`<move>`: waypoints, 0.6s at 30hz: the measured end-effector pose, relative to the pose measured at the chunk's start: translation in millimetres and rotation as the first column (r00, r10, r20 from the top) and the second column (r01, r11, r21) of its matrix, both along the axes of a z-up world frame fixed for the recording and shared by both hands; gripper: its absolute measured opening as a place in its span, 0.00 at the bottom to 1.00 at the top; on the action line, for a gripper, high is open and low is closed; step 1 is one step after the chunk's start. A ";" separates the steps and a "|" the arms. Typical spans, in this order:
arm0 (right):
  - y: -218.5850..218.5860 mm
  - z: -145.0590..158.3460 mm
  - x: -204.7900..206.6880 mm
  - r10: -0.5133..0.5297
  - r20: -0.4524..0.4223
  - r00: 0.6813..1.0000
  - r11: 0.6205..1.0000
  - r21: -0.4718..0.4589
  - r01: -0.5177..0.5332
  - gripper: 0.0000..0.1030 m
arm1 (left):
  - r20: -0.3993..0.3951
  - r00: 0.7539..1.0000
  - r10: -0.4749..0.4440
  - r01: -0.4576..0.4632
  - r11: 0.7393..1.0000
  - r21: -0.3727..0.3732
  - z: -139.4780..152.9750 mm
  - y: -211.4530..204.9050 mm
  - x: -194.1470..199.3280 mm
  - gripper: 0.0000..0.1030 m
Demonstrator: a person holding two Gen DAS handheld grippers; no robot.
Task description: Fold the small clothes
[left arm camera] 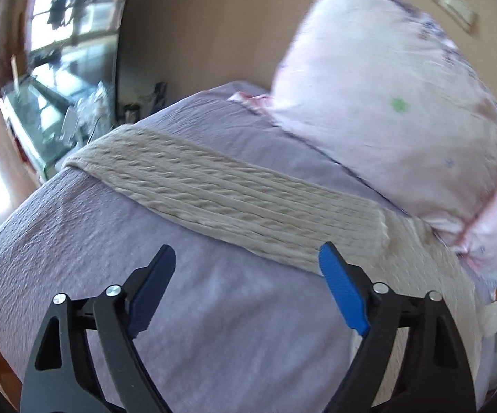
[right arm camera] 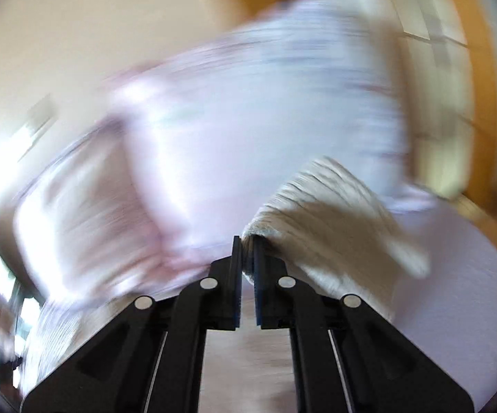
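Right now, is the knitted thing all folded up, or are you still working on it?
Still working. The beige knit piece lies as a long strip across the lavender bed sheet, so it may already be folded lengthwise. In hand: the right claw is shut on one end of it, and the blur suggests it is moving. The left claw is open and empty. Folding it shorter seems left.

Motion blur smears the pillow [right arm camera: 248, 103] and wall [right arm camera: 76, 34] in the right wrist view.

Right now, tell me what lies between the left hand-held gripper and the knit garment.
Only bare lilac bedsheet, in the left wrist view, between left hand-held gripper and knit garment.
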State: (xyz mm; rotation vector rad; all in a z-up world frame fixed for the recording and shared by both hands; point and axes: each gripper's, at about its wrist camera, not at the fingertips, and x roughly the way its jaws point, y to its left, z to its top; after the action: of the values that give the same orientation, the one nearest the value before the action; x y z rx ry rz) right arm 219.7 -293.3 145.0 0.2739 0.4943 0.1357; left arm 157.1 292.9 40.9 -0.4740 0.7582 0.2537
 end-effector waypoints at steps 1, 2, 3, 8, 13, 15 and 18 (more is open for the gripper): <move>44.9 -6.1 7.9 0.105 -0.026 0.994 0.994 -0.030 -0.105 0.05 | -0.011 1.000 0.010 -0.010 1.000 -0.018 -3.0 6.6 3.0 0.81; 80.2 -18.1 17.9 0.184 -0.076 0.980 0.981 -0.050 -0.188 0.05 | -0.026 0.999 0.023 -0.024 0.998 -0.053 -7.5 15.5 6.9 0.80; 112.9 -32.3 25.8 0.258 -0.145 0.955 0.960 -0.069 -0.270 0.09 | -0.036 0.999 0.036 -0.039 0.996 -0.085 -11.2 23.4 9.3 0.78; 210.9 -89.7 21.5 0.408 -0.346 0.845 0.859 -0.168 -0.483 0.49 | -0.065 0.991 0.117 -0.128 0.972 -0.197 -26.8 58.4 13.2 0.72; 184.6 -68.6 9.2 0.372 -0.276 0.886 0.900 -0.124 -0.417 0.76 | -0.045 0.984 0.169 -0.175 0.948 -0.264 -30.3 91.6 21.0 0.58; 168.1 -67.1 6.5 0.345 -0.270 0.899 0.915 -0.116 -0.386 0.80 | -0.045 0.980 0.195 -0.200 0.931 -0.304 -32.8 110.2 25.6 0.49; 152.9 -67.0 -3.2 0.316 -0.270 0.909 0.929 -0.104 -0.354 0.82 | -0.060 0.973 0.222 -0.229 0.918 -0.323 -35.9 130.4 33.6 0.32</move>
State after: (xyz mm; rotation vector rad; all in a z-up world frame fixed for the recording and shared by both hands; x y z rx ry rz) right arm 216.5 -140.4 78.0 0.0530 0.7974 0.4027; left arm 190.7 423.3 4.9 -0.8802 0.7711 0.3506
